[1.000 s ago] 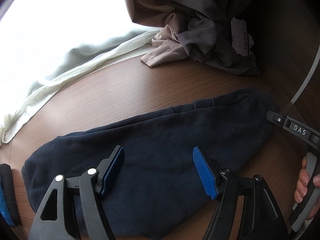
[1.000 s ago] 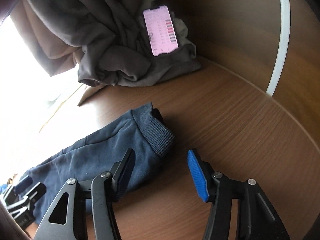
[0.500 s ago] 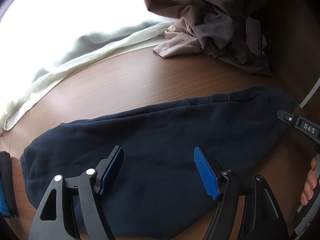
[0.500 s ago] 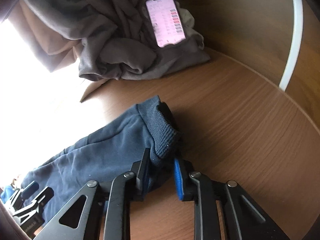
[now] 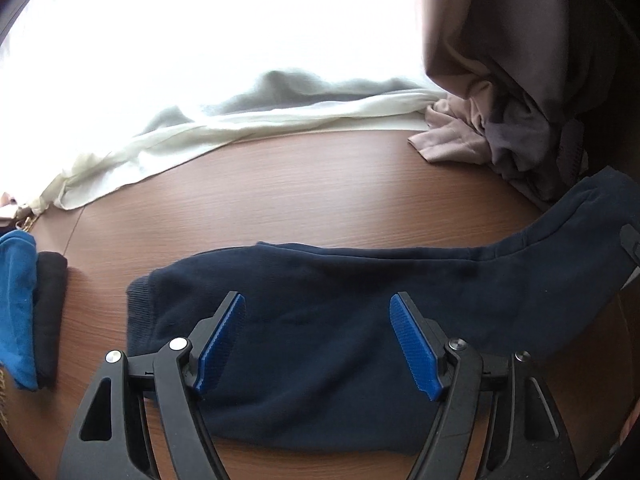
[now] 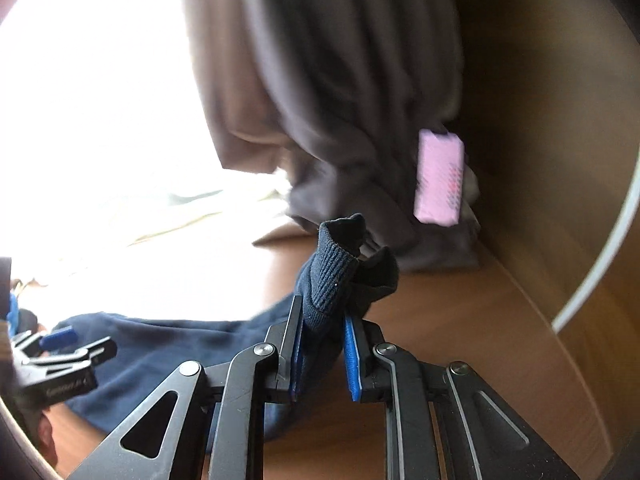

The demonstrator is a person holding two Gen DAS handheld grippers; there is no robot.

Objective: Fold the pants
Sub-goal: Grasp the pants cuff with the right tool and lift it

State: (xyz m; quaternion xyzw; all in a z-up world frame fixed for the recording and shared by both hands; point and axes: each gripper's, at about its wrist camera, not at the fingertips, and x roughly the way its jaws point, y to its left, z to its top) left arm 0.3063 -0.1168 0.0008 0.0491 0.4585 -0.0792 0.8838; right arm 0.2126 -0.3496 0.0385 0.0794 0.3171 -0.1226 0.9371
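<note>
Pants (image 5: 340, 300) lie long across the table (image 5: 280, 184) in the left wrist view, and the left gripper (image 5: 318, 342) hangs over them with its jaws wide apart, holding nothing. A blue cloth (image 5: 16, 304) lies at the left edge.

In the right wrist view the right gripper (image 6: 320, 344) is clamped on the ribbed cuff (image 6: 332, 276), which is lifted off the table. A phone (image 6: 438, 178) rests against grey clothes (image 6: 340, 120) behind.

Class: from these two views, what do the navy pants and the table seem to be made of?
Navy pants: probably soft matte cotton fleece; fuzzy surface, ribbed knit cuff pinched in the right gripper.
Table: wood or wood-look laminate; straight brown grain, slight sheen.
</note>
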